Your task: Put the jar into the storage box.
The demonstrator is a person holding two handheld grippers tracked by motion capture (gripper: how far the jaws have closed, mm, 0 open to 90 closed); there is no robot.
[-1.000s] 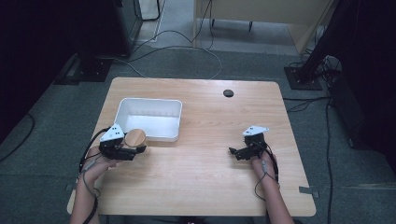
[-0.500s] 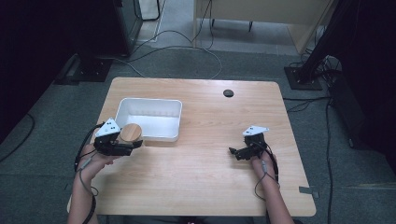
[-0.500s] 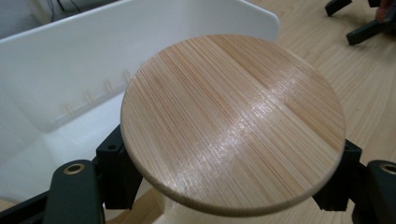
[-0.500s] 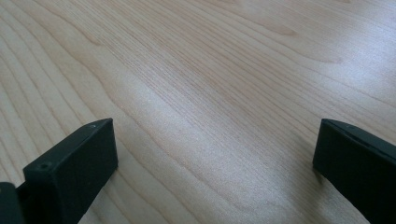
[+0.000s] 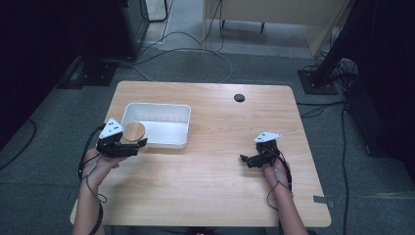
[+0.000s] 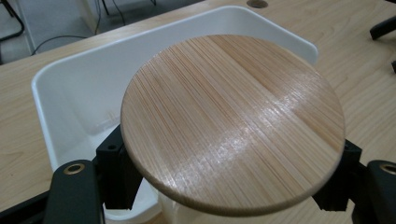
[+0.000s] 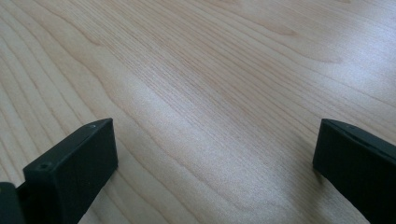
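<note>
at the near edge of the wooden surface [image 5: 205, 196] the person's two forearms came in from below. the left hand [image 5: 95, 161] held the left gripper [image 5: 138, 145] at the near left corner of a white tray [image 5: 183, 126], and its jaws were closed on a round wooden disc [image 5: 133, 131]. in the left gripper view the disc [image 6: 233, 116] lay flat between the two black jaws, one at each side of its rim, above the near wall of the tray [image 6: 65, 93]; whether it touched the rim below could not be told from these angles. the right hand [image 5: 276, 166] held the right gripper [image 5: 246, 160] low over bare wood at the right side, well apart from the tray, pointing left. in the right gripper view its jaws stood wide apart with nothing between them but the grain of the surface [image 7: 210, 93]. farther off, a small dark round hole [image 5: 239, 97] sat near the far edge of the surface. beyond it, cables [image 5: 195, 44] trailed over the grey floor [image 5: 264, 68].
</note>
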